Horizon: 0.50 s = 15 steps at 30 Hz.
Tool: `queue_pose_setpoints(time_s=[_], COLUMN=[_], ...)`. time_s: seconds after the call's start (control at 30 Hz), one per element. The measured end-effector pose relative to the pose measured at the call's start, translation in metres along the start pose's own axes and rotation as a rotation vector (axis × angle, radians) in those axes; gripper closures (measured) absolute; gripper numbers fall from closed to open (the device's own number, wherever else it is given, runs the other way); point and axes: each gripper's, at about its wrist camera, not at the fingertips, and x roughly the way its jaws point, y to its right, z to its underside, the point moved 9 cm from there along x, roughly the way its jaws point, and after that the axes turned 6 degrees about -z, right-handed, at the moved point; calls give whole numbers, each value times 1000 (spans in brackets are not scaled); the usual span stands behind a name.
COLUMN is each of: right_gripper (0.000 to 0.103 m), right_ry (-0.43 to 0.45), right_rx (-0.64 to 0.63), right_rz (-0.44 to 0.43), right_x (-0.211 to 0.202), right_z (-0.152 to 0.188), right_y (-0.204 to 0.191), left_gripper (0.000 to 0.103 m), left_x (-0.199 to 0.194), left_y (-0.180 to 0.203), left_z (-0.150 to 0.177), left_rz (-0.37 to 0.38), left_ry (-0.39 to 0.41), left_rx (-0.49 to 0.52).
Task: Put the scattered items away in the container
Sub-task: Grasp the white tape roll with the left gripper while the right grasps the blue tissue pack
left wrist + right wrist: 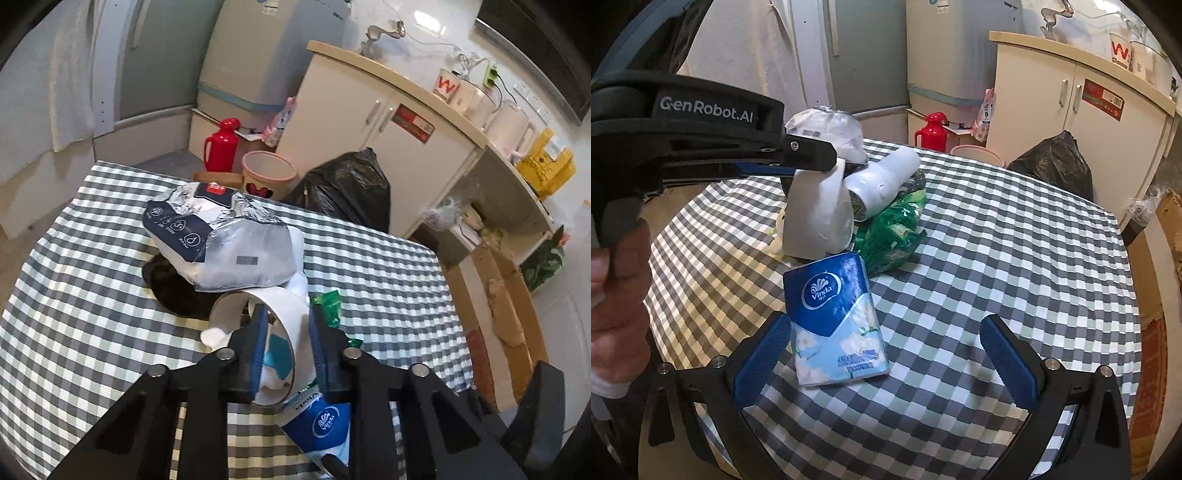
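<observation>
My left gripper [287, 312] is shut on a white tape roll [282, 299], held just above the checked table [74, 295]. In the right wrist view the same roll [816, 218] hangs from the left gripper [820, 160]. Behind it a white-and-navy wipes pack [221, 240] rests on a black container [173, 291]. A blue Vinda tissue pack [834, 321] stands beside the left finger of my open right gripper [885, 321], which holds nothing. A green packet [890, 229] and a white cylinder [882, 184] lie between the roll and the pack.
Beyond the table's far edge stand a pink bucket [267, 175], a black rubbish bag [347, 188] and a red flask [221, 144]. White cabinets [388, 122] run along the right. A person's hand [617, 295] grips the left tool's handle.
</observation>
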Motion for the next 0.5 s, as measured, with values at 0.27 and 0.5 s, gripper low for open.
queue_pose_setpoints(time_s=[0.27,0.5], right_gripper=[0,1], right_ry=[-5,-7], right_rx=[-11,-29], right_rz=[-14,-16], right_x=[8,13], right_z=[2,3], right_y=[-6,-12], left_gripper=[97,100], left_x=[-13,-25], left_y=[4,2], left_z=[4,1], left_rz=[9,-17], left_ry=[2,19], left_rx=[36,74])
